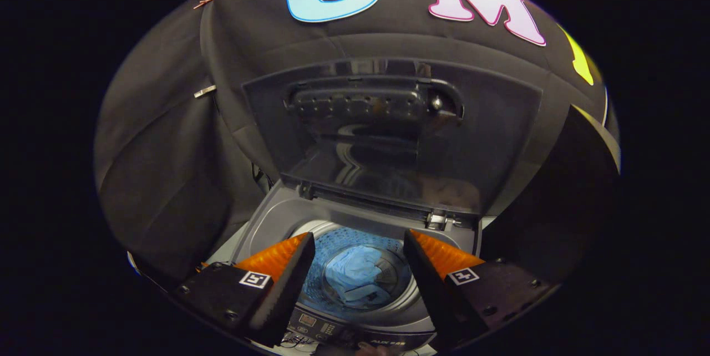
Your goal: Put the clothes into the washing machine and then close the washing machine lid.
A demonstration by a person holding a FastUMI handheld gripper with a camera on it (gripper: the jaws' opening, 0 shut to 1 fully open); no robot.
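Black cloth (166, 167) forms the booth's wall, hanging behind and to both sides in soft folds and seams, with one long crease running down the side panel. Two small clips (204, 91) pin the fabric along a seam where the side panel meets the back one, one above the other. The light is dim and falls from the front, so the cloth reads as dull grey-black near the middle and sinks to near darkness toward the sides
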